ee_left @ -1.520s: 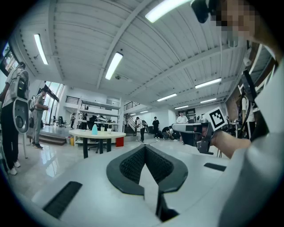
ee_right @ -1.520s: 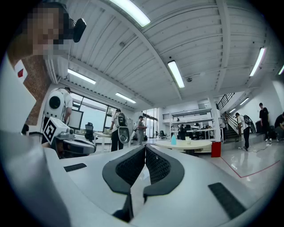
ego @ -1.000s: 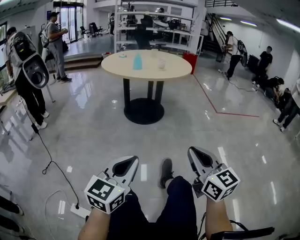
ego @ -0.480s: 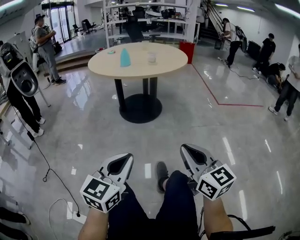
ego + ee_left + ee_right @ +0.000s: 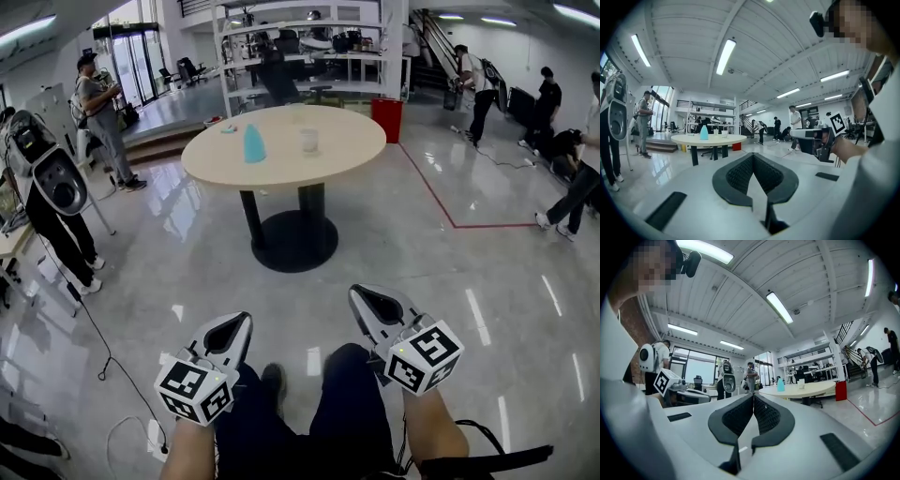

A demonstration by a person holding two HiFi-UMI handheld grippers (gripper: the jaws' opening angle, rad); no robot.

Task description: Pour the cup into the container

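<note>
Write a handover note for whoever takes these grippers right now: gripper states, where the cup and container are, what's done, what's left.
Left gripper: shut, empty.
Right gripper: shut, empty.
Clear cup and blue container stand apart on the round table ahead, out of reach.
Done: nothing; neither is touched.
Left: walk up, grip the cup, pour into the container.

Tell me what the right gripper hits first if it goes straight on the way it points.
Nothing close: the right gripper, jaws shut and empty, aims just left of the round table. Open floor lies ahead; far off, likely a standing person, though depth is unclear.
</note>
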